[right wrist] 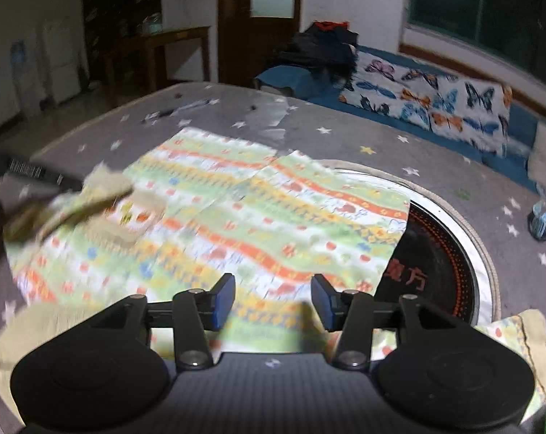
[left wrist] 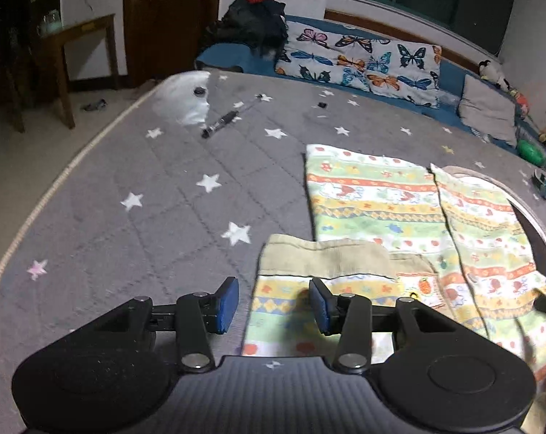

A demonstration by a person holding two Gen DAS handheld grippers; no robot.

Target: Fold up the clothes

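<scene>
Soft printed cloth garment (left wrist: pixel 374 195); quilted matt cover (left wrist: pixel 164 181).

The pants (left wrist: pixel 410 217) lie spread flat on the table (left wrist: pixel 146 188), toward its right side, their legs reaching toward the far edge and one leg overlapping the round inset plate (right wrist: pixel 450 253) in the table. The left claw (left wrist: pixel 274 305) hangs over the pants' near-left corner, the right claw (right wrist: pixel 273 302) over their near edge. A pen-like tool (left wrist: pixel 222 120) lies well beyond, near the far-left edge, and the pillow (left wrist: pixel 367 61) sits behind the table.
</scene>
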